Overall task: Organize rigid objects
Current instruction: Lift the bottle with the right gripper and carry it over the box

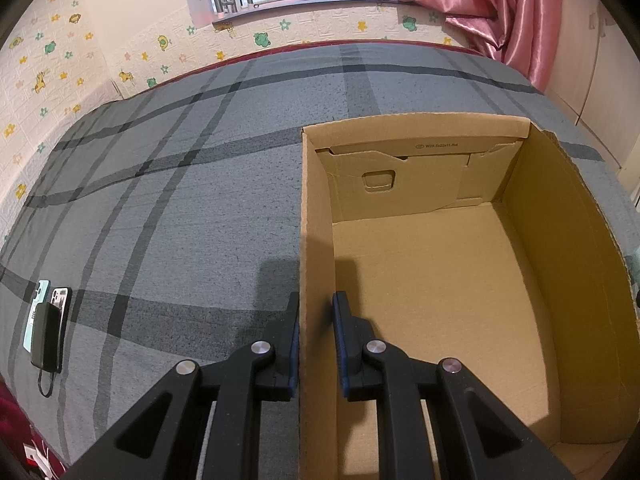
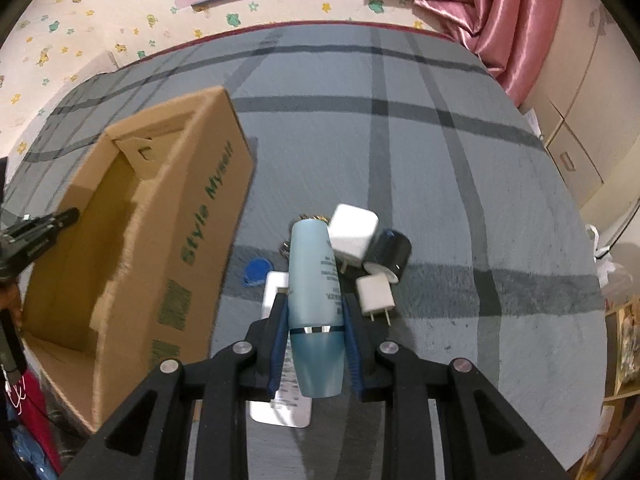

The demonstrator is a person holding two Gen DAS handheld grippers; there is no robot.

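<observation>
Holding the pale blue cosmetic bottle [image 2: 316, 304] lengthwise between its blue pads, my right tool [image 2: 316, 344] has it clamped around the lower body, just above the silver band, so the weight sits close to the jaws and the bottle should not swing. It hangs clear of the bed [image 2: 460, 200], above the small pile it belongs to: two white plug adapters [image 2: 352, 234], a black cylinder [image 2: 390, 250], a blue cap [image 2: 256, 272] and a flat white item [image 2: 280, 408] right beneath the bottle.

My left tool [image 1: 316, 344] is narrowed onto the near left wall of the cardboard box [image 1: 316, 208], one finger outside and one inside. I judge that grip is there to steady the box, which is light and would slide on the grey plaid sheet when something drops in. Seen from the right wrist, the box [image 2: 132, 240] lies to the left of the pile, open side up, and its floor looks bare.

Far left on the bed, two phones [image 1: 48, 312] lie side by side with a black power bank [image 1: 48, 336] on top, well apart from the box.

Next I expect to carry the bottle left over the box rim and lower it in.
</observation>
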